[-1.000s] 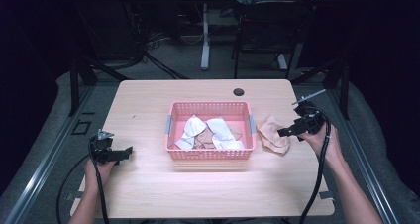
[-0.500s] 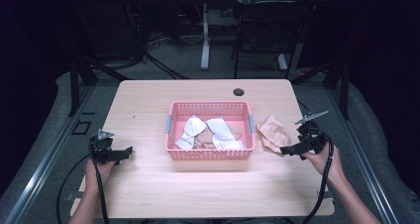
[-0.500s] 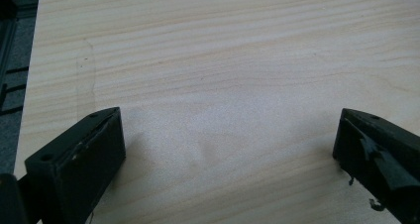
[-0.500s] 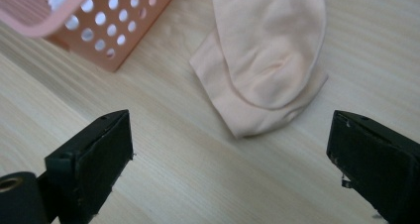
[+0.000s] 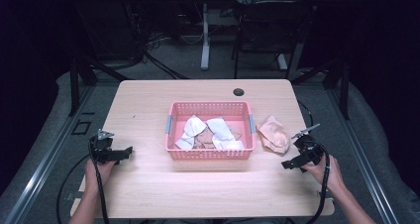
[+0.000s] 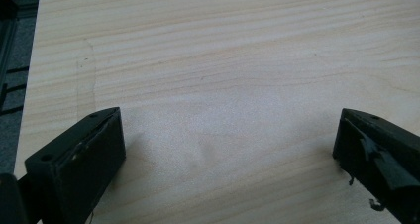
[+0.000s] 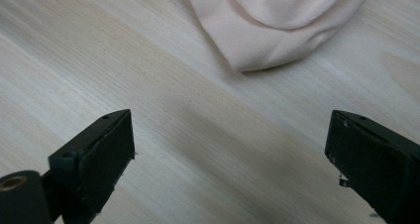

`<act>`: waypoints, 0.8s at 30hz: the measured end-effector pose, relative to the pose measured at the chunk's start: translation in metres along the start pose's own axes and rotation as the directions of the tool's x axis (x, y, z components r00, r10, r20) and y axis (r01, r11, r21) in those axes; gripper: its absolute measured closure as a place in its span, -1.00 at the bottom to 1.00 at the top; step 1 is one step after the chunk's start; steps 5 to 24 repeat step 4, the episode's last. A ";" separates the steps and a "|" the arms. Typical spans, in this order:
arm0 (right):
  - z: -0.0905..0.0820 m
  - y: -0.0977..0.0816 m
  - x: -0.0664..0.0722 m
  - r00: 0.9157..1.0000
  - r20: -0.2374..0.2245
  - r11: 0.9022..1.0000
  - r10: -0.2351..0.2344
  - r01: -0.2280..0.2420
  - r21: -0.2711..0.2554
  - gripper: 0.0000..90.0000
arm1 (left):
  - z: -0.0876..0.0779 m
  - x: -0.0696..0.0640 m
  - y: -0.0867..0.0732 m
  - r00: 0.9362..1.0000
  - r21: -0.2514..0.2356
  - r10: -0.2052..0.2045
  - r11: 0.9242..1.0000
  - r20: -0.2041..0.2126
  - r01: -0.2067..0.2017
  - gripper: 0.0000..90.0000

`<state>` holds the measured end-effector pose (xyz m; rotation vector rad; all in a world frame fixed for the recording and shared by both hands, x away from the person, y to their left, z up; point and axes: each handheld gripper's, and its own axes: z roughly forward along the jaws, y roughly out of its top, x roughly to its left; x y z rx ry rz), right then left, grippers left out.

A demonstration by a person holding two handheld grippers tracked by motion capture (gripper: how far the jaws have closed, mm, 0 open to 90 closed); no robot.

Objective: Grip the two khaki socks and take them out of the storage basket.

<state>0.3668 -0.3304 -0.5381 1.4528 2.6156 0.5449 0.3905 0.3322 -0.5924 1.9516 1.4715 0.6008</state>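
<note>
Pink basket (image 5: 210,153) mid-table (image 5: 148,105); peach cloth (image 5: 273,134) beside it, near right claw (image 5: 293,163)

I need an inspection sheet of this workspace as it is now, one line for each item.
Surface: wooden table, bare around both grippers.
Job's things: pink basket holding white and peach cloths; peach cloth beside it on the table.
Clutter: small black round object near the far edge.
Grippers: left gripper open, empty; right gripper open, empty, short of the peach cloth.
Cables: black cable trails from each gripper.
Surroundings: dark floor, metal stands.
</note>
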 end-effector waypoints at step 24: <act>0.001 0.000 -0.002 1.000 -0.009 1.000 0.010 -0.010 0.009 -0.85 | 0.000 0.000 0.000 1.000 0.000 0.001 1.000 0.001 -0.001 -1.00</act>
